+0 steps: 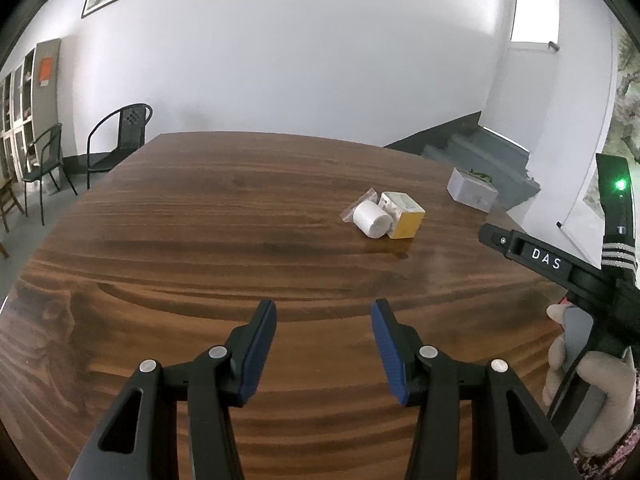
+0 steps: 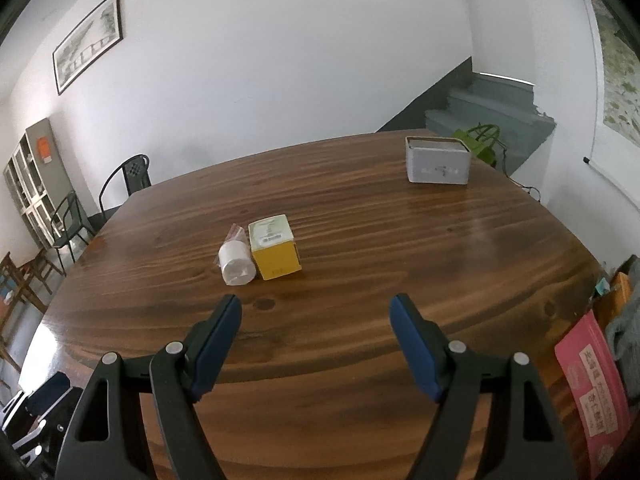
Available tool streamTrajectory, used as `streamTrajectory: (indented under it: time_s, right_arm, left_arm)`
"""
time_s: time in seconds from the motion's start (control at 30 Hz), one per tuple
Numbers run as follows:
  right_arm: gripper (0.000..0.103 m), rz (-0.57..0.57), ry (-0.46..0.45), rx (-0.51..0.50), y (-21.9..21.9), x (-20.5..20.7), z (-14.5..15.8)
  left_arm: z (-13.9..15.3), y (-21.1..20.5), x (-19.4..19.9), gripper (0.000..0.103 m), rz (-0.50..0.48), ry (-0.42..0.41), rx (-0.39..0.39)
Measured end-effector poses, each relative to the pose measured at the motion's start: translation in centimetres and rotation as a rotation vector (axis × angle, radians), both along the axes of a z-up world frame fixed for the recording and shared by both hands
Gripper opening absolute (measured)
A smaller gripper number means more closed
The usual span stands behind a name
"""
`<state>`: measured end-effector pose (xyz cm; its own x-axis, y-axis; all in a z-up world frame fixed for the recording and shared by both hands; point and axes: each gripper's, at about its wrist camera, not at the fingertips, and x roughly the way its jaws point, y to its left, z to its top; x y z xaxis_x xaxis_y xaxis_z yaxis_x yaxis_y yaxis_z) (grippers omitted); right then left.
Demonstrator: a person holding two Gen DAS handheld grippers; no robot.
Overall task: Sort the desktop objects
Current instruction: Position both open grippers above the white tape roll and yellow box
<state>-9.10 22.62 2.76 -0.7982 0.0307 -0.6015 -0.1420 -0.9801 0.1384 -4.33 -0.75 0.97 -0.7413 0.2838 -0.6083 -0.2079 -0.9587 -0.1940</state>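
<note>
I keep both tools empty, jaws apart: right tool (image 2: 316,312) aims toward the yellow box (image 2: 276,248); left tool (image 1: 323,314) waits over the bench (image 1: 200,216).

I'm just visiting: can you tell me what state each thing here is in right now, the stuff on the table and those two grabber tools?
White roll: lying on its side, against the yellow box.
Yellow box: closed, resting on the table.
Clear packet: flat behind the roll.
Grey box: upright, open-topped, set apart at the far edge.
Left gripper: jaws open, holding nothing.
Right gripper: jaws open wider, holding nothing.
</note>
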Motion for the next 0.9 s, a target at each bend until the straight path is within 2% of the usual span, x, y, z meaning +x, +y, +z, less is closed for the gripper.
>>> streamTrajectory:
  time_s: [0.77, 0.9]
  right_arm:
    - [0.080, 0.004, -0.013, -0.019, 0.25, -0.08, -0.60]
    - [0.080, 0.020, 0.012, -0.016, 0.31, 0.34, -0.16]
  left_arm:
    - [-0.53, -0.25, -0.60, 0.051, 0.018, -0.014, 0.007]
    - [-0.54, -0.38, -0.66, 0.051, 0.024, -0.015, 0.008]
